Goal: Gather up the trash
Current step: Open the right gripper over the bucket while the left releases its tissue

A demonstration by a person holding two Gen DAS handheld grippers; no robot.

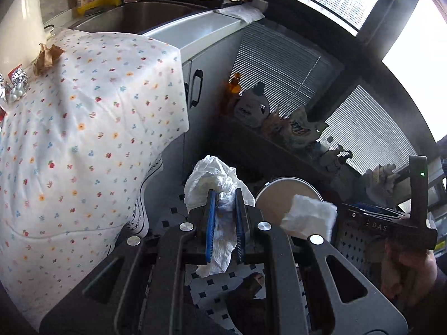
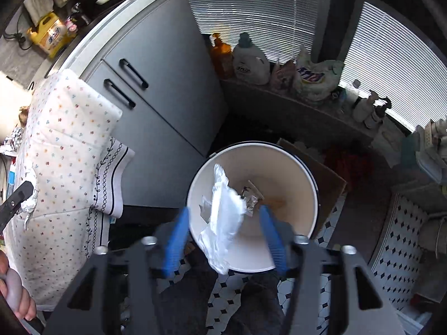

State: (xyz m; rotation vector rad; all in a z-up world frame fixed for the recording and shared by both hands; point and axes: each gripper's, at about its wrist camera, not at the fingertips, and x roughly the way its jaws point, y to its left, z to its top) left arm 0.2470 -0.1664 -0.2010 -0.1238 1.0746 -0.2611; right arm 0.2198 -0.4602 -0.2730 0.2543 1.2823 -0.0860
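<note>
Tissue sits pinched in my left gripper, blue pads squeezed on it, a crumpled tail hanging below the jaws. That gripper hangs beside the flowered cloth, over the tiled floor, near the bin. My right gripper is spread wide above the bin, and a white tissue hangs loose between its pads, touching neither as far as I can see. Foil scrap and brown paper lie in the bin bottom. On the cloth, more trash: brown paper and foil. From the left camera, the right gripper shows with white tissue at its tip.
</note>
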